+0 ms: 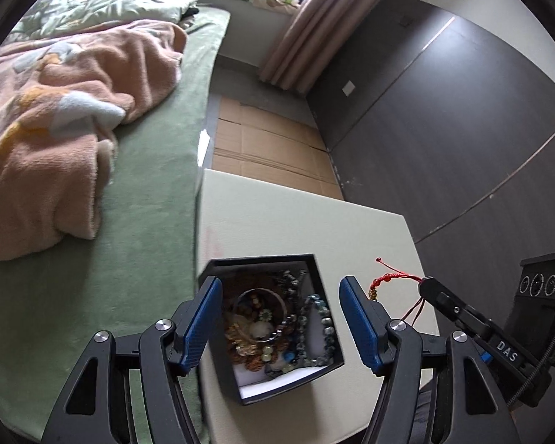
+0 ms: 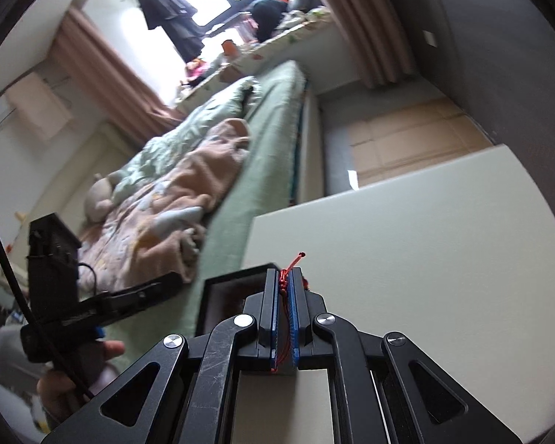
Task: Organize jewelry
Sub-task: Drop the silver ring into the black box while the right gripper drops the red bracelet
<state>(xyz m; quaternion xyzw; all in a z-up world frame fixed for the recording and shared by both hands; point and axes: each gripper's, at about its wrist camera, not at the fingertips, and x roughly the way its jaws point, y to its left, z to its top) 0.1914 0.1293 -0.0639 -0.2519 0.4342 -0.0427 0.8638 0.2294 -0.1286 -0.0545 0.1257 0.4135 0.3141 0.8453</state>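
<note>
Right gripper (image 2: 285, 314) clamped on red cord bracelet (image 1: 390, 278), just beside box rim | left gripper (image 1: 277, 323) jaws wide, straddling black jewelry box (image 1: 316, 270) | beaded bracelets (image 1: 316, 327) already inside | red bracelet left to stow.

Red cord bracelet (image 1: 392, 280) hangs beside bead-filled black box (image 1: 273, 327).
</note>
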